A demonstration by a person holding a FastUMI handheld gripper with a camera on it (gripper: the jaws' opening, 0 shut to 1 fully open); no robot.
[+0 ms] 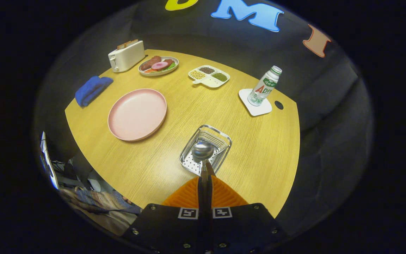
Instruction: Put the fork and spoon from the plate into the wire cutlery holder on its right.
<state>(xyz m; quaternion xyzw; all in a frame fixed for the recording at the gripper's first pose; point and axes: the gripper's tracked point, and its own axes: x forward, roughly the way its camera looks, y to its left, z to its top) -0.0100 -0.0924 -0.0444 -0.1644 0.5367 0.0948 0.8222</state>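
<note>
Gripper (205, 176) fingers drawn close together, pinching the handle of a shiny metal spoon (203, 151); only a narrow slit between them, taken up by the handle. Spoon bowl points forward, out past the fingertips, held above the silver wire cutlery holder (224, 139). Whether the bowl touches the holder's perforated floor cannot be told from this angle.

Holder sits on the round light wooden table (146, 165), just ahead of the fingers. Its wire wall and perforated base plate show around the spoon bowl.

Round pink plate (137, 114) lies to the left of the holder, well apart from it, surface bare. Fork: cannot make it out, neither on the plate nor clearly inside the holder.

Further back on the table:
- folded blue cloth (92, 90) at the left edge, beyond the pink plate
- white toaster (126, 55) with slices standing in its slots, behind the cloth
- grey dish of toy food (158, 65), just right of the toaster
- white divided tray of beans and seeds (209, 76), right of the dish
- plastic bottle with green cap (264, 86) upright on a white square coaster (259, 108), far right, beyond the holder
- small dark hole in the tabletop (278, 104) just beside the coaster
</note>
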